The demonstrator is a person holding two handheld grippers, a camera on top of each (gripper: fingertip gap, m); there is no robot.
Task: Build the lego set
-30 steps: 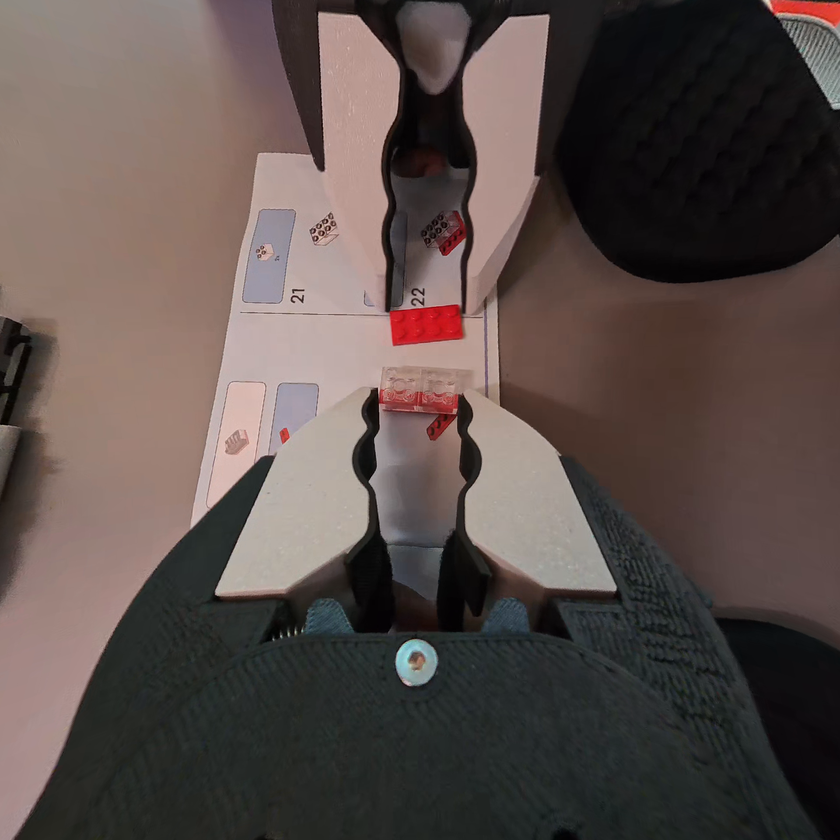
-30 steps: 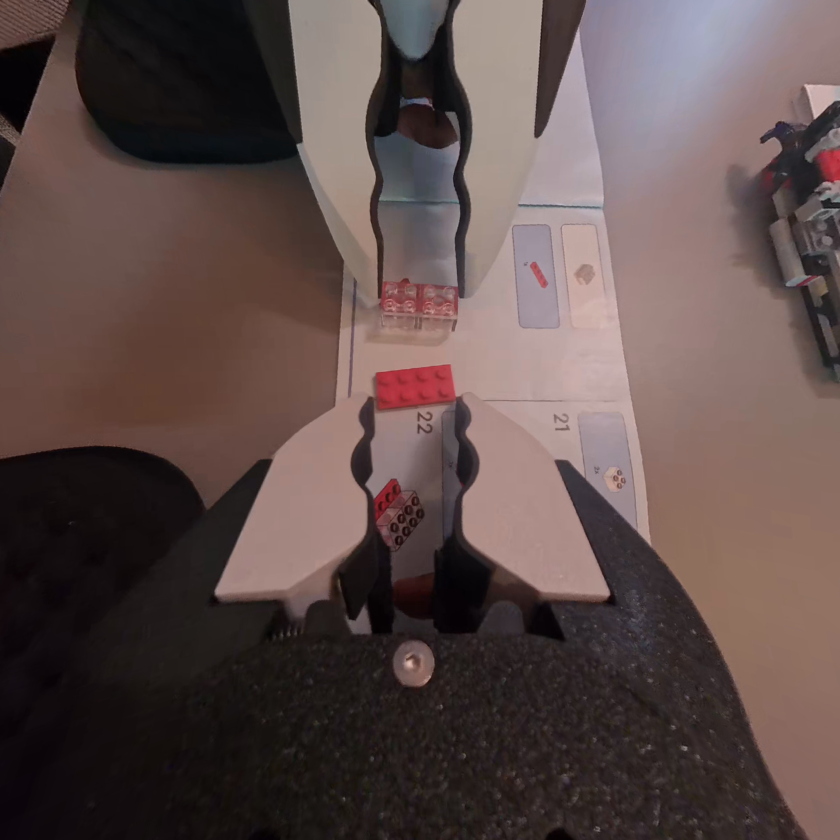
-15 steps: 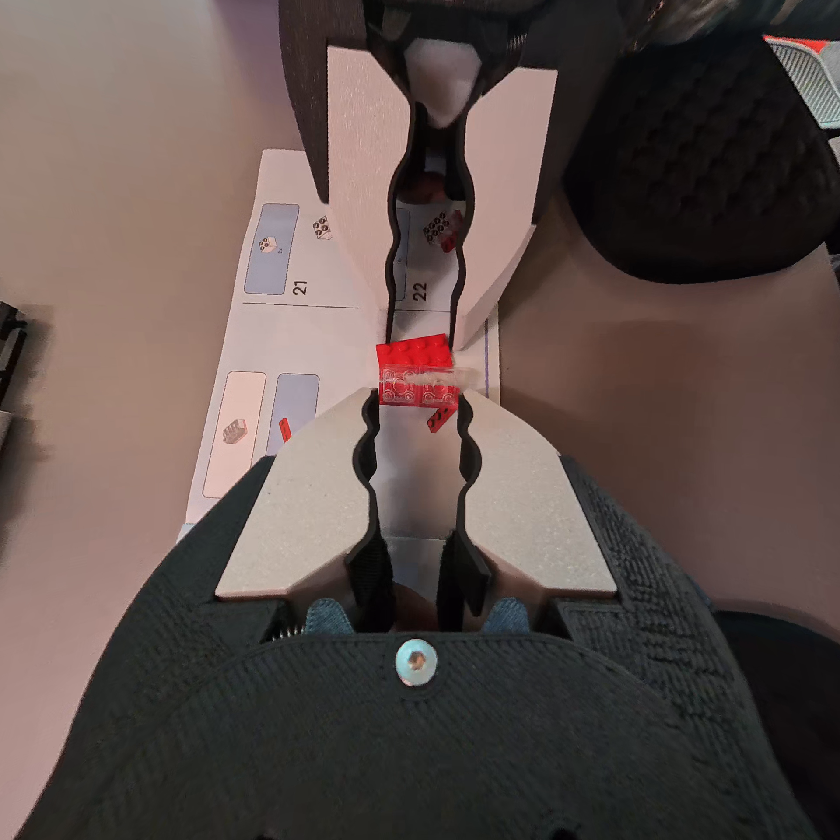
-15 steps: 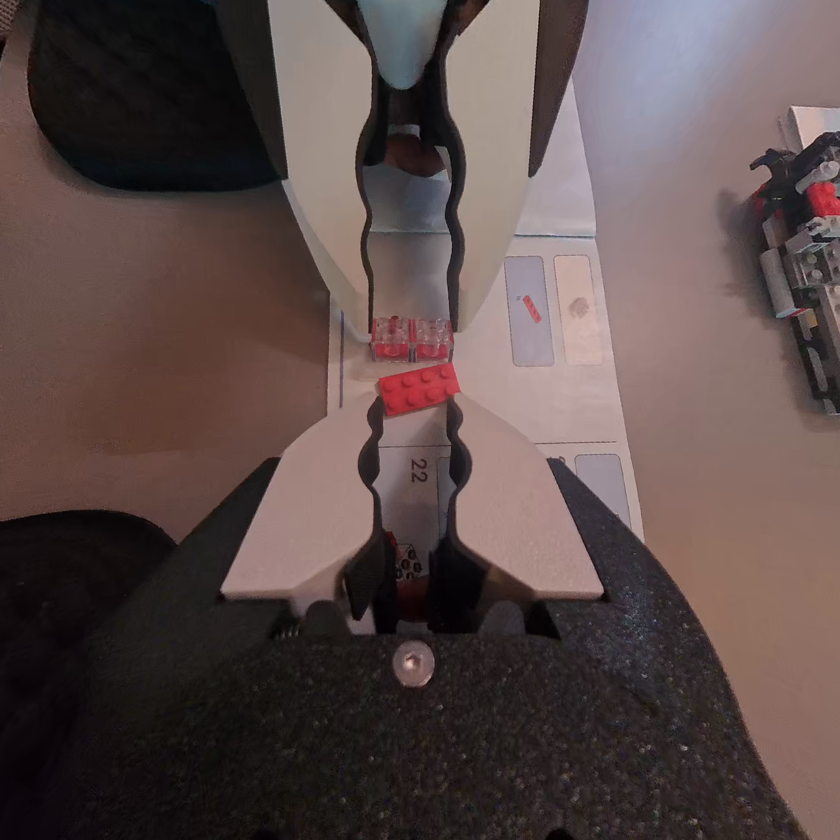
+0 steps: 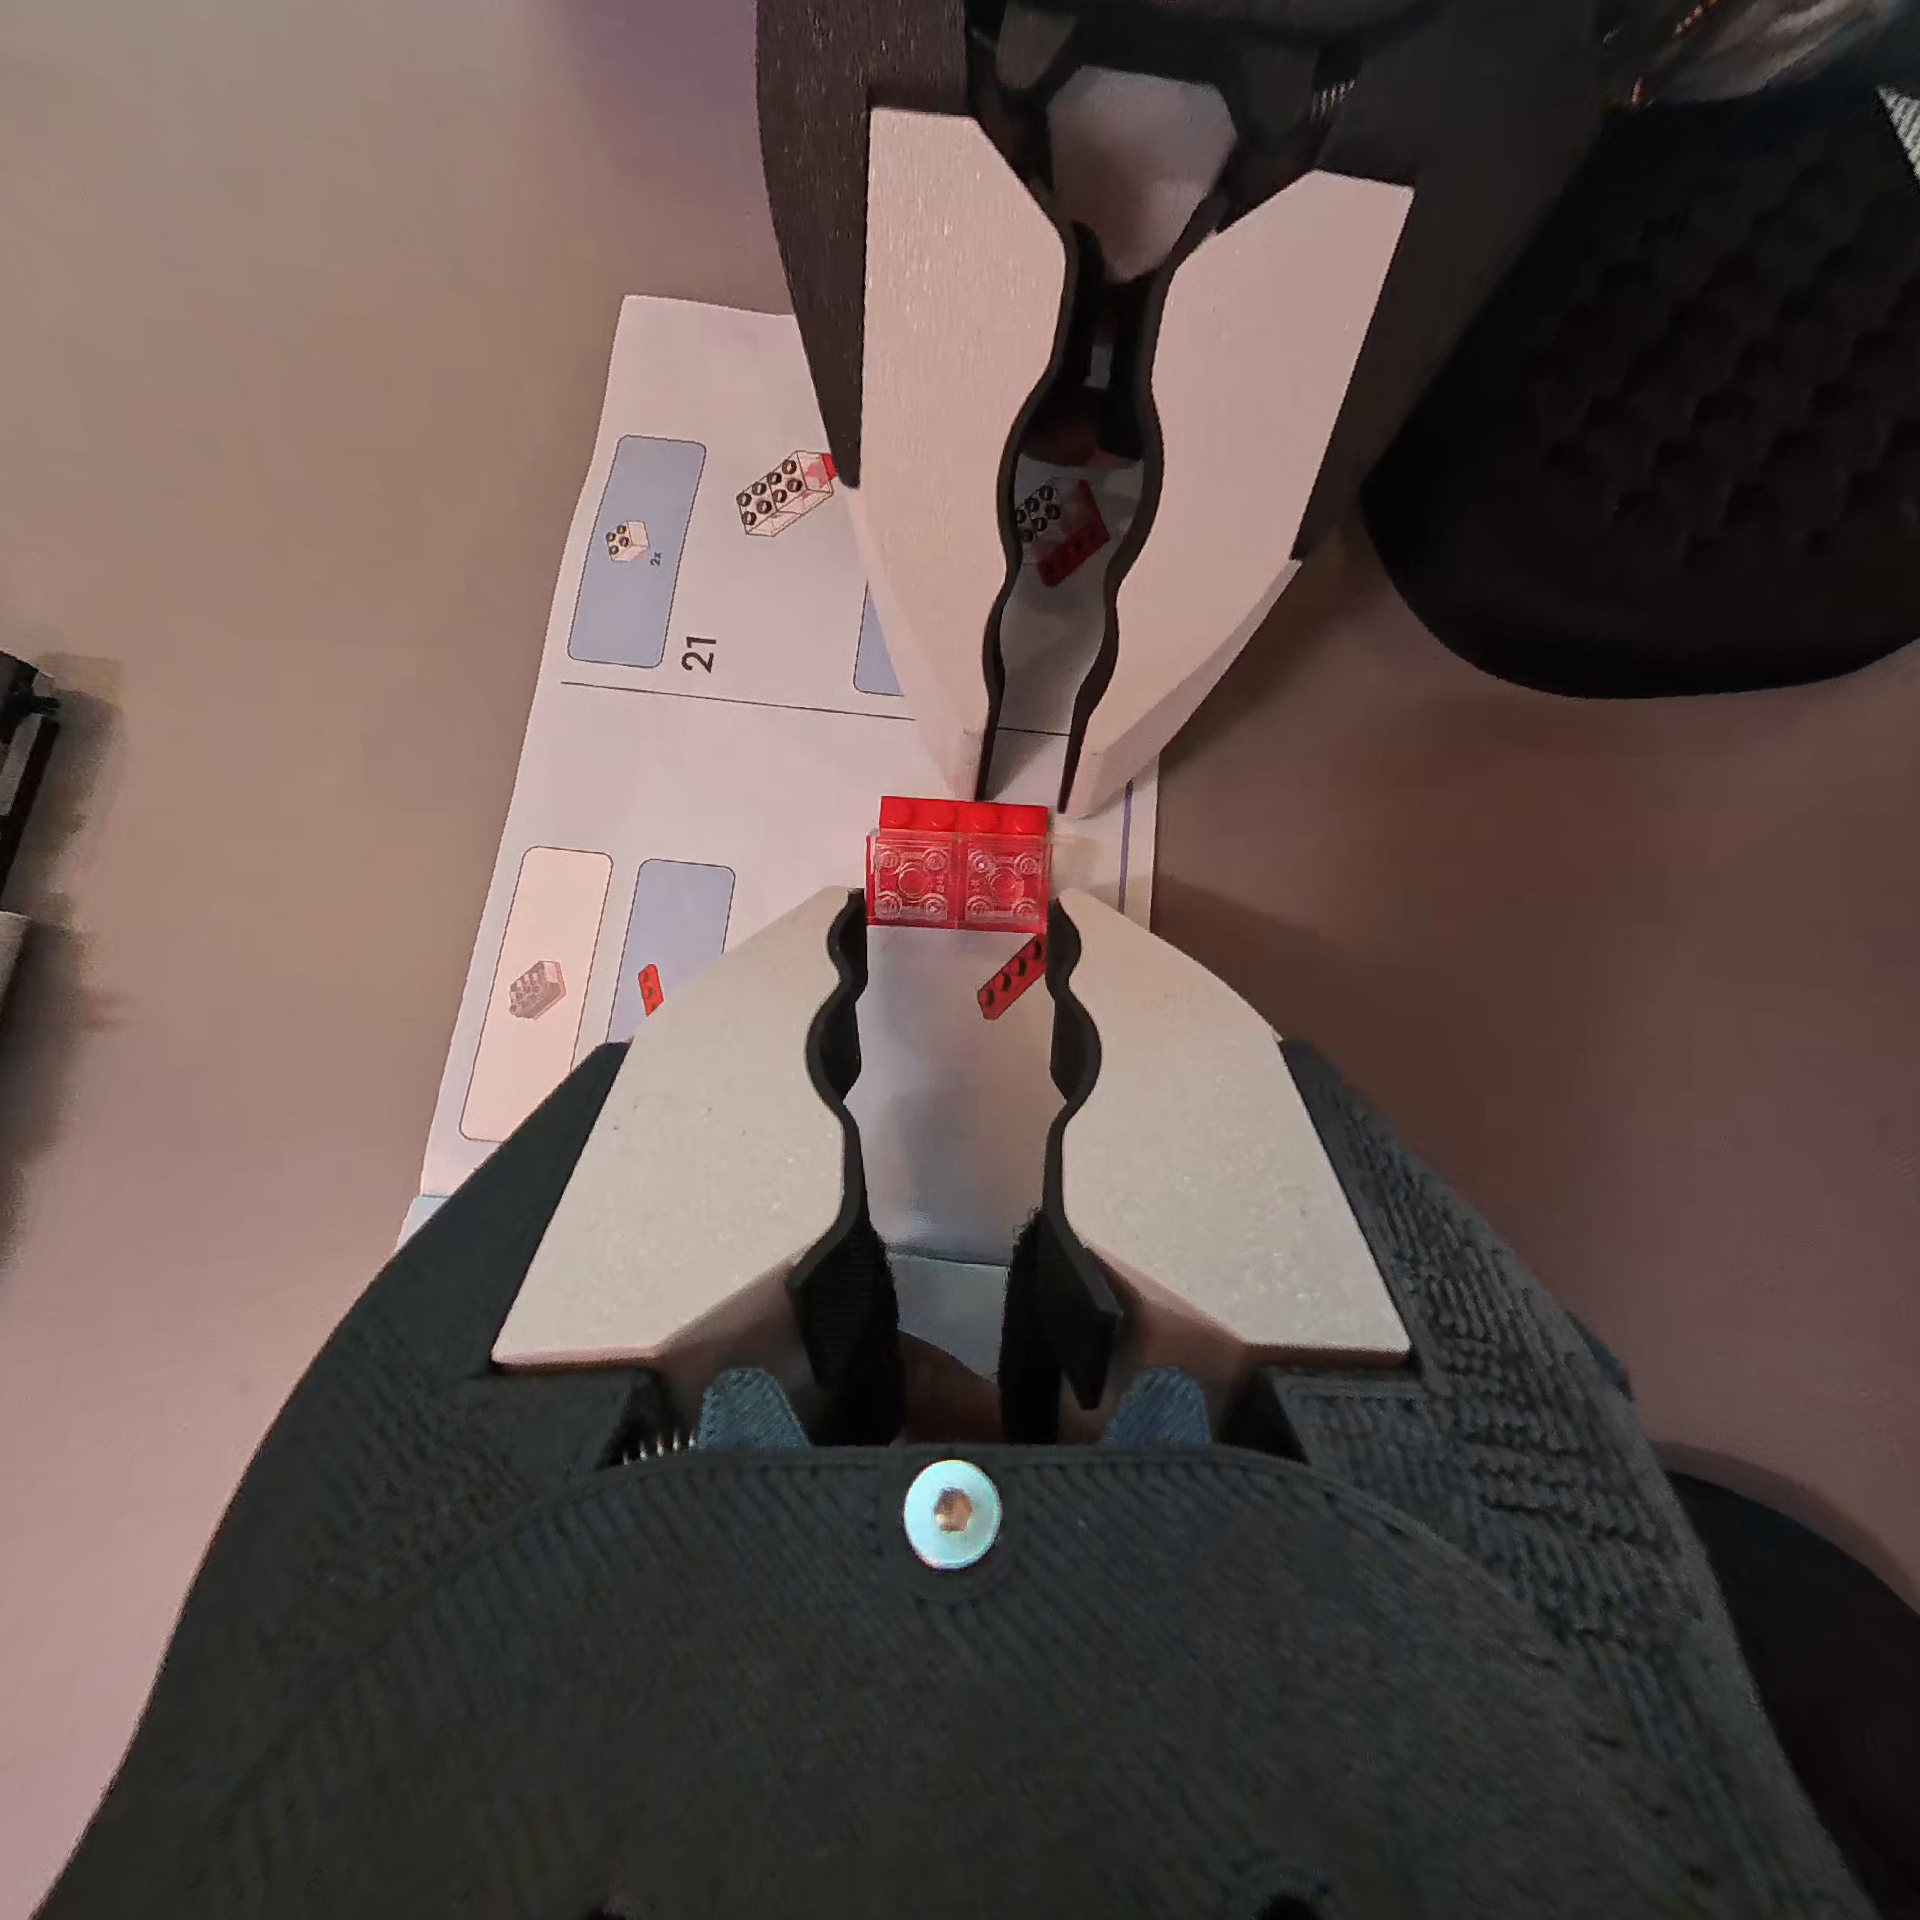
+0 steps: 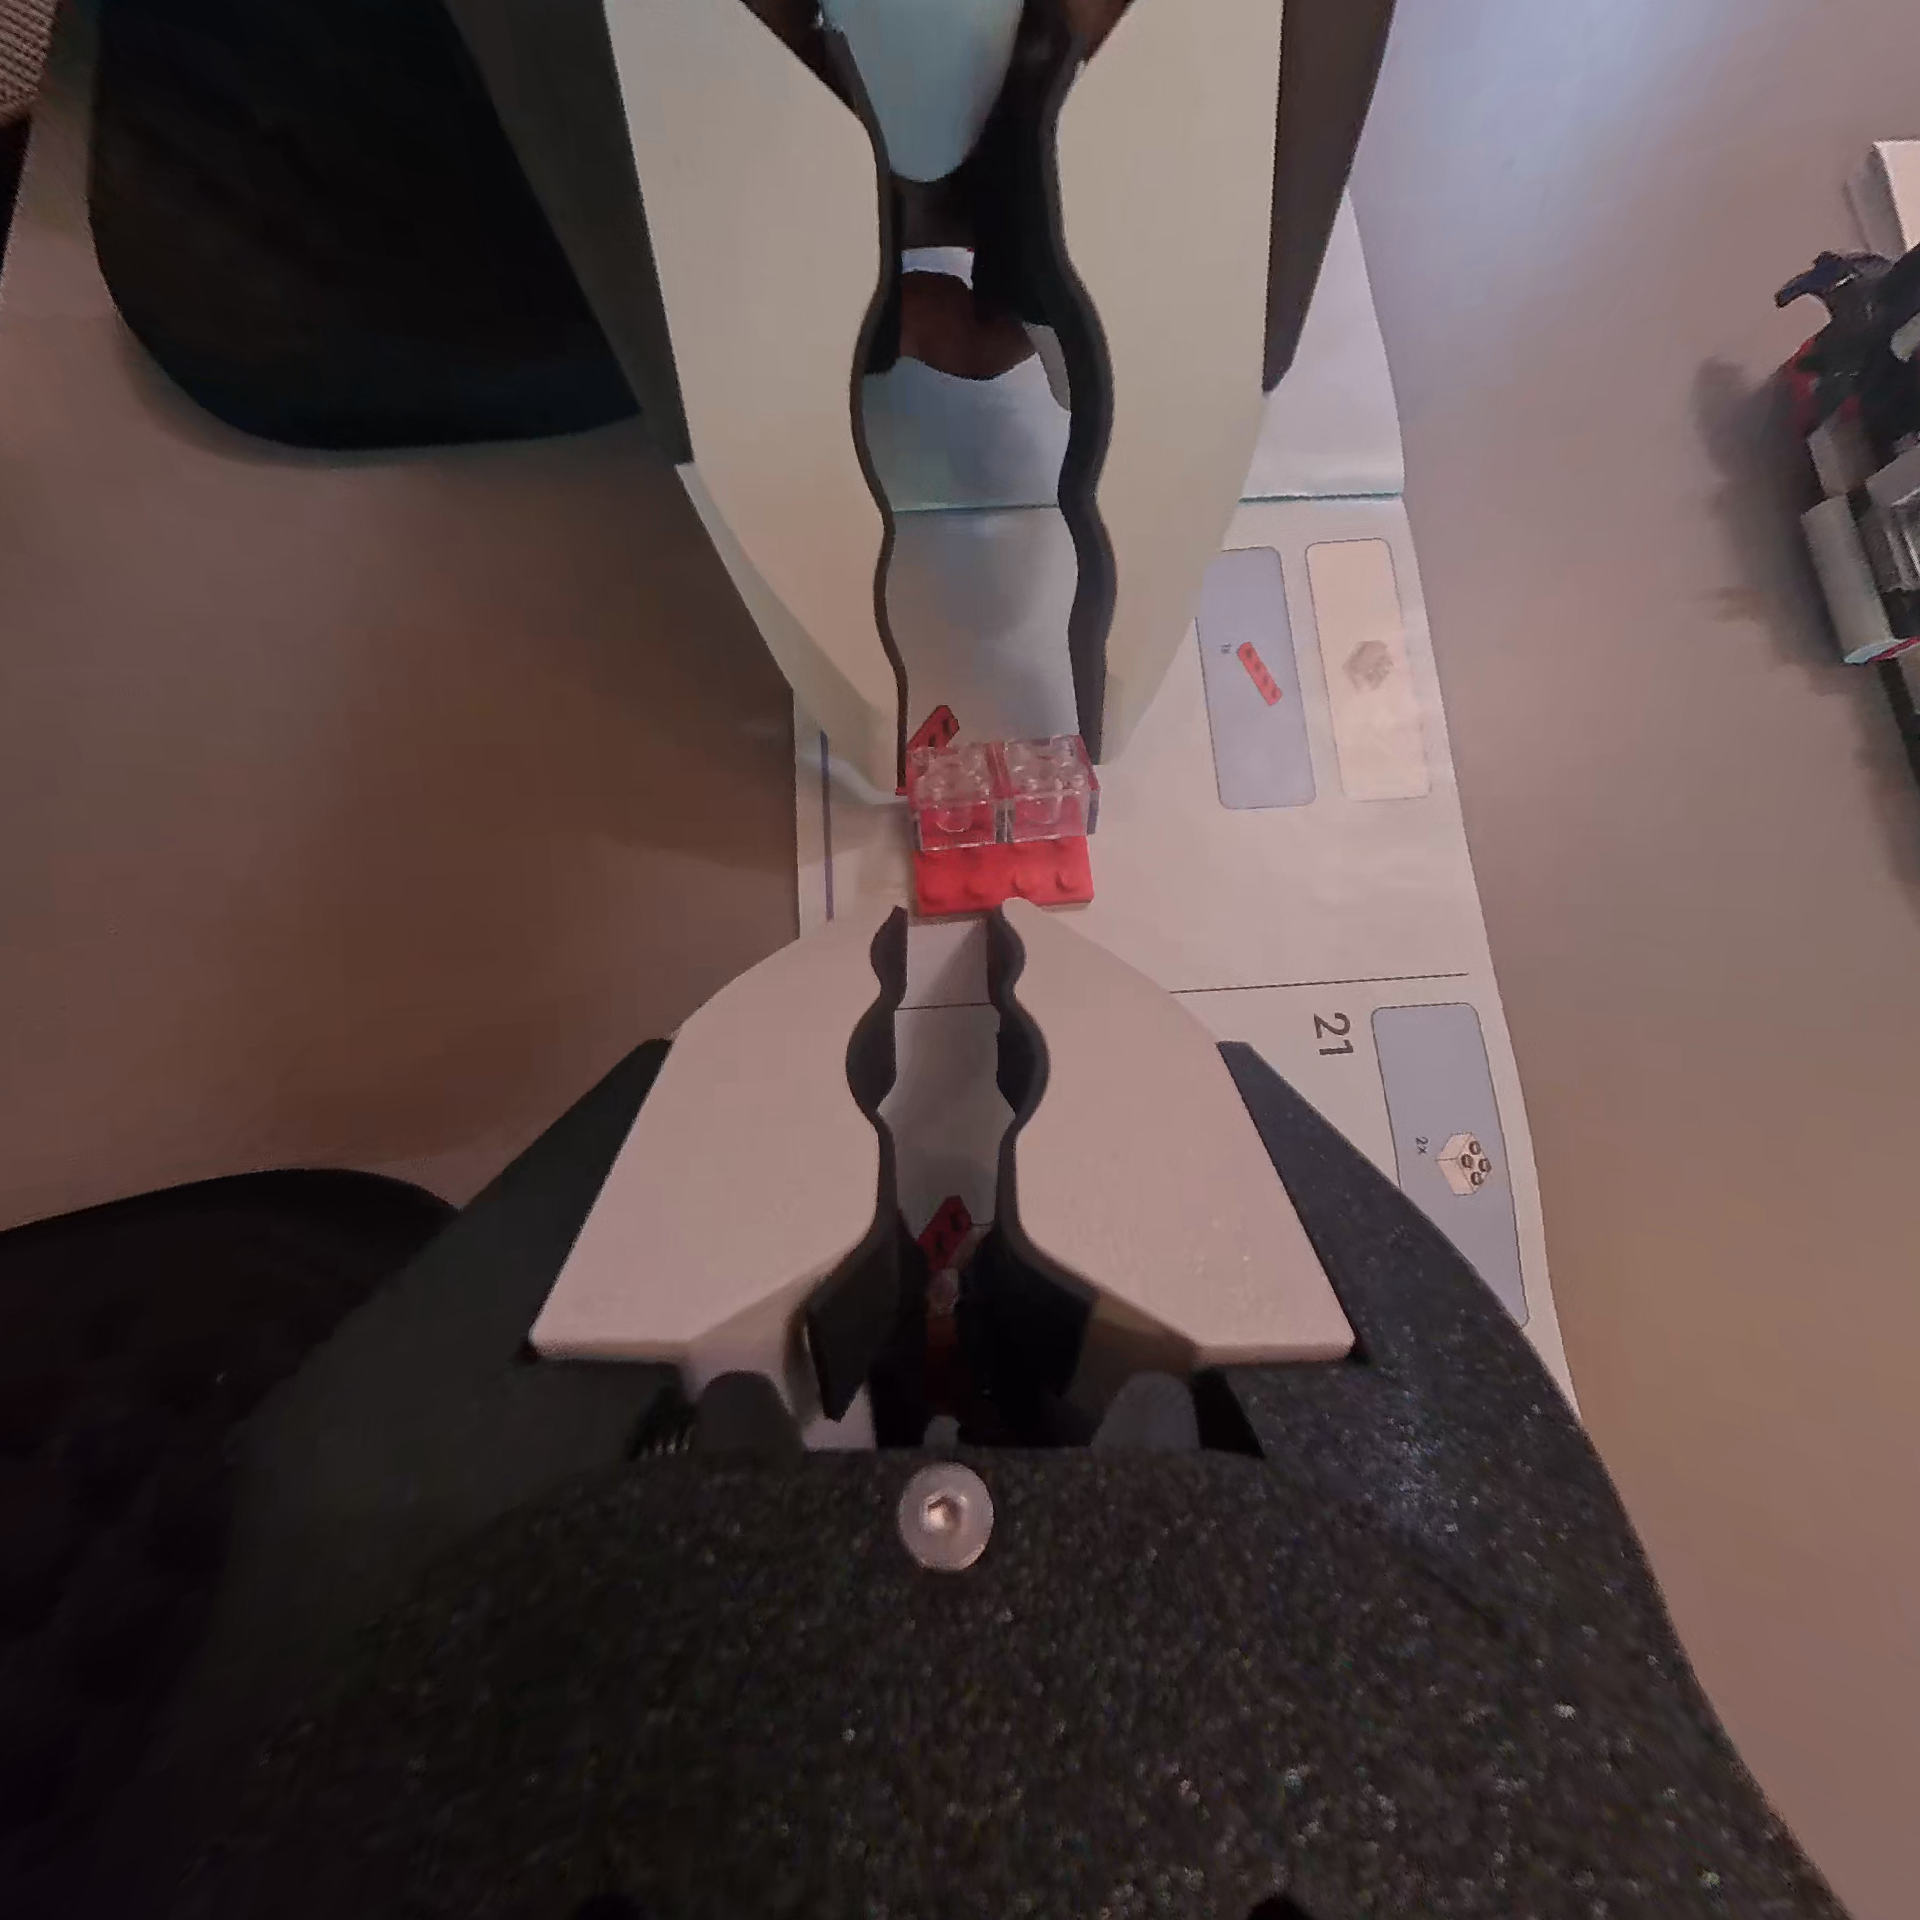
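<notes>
Clear bricks (image 5: 958,885), two side by side, sat clamped in the left gripper (image 5: 956,914) tips, long axis running 9 to 3, over the instruction sheet (image 5: 727,758). Red plate (image 5: 961,814) was touching them at 12 o'clock. Right gripper (image 6: 945,920), jaws nearly closed but gripping nothing as far as I could tell, had its tips against the plate's far edge, so I'd guess it was the pusher.

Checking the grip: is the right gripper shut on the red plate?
Cannot tell. The right gripper meets the red plate edge; contact is unclear.

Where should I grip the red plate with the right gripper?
Take the red plate across its two short ends, coming in from the right gripper's own side. Only that studded strip sticks out from under the clear bricks, and the left gripper blocks the far side. Probably open wider first.
</notes>
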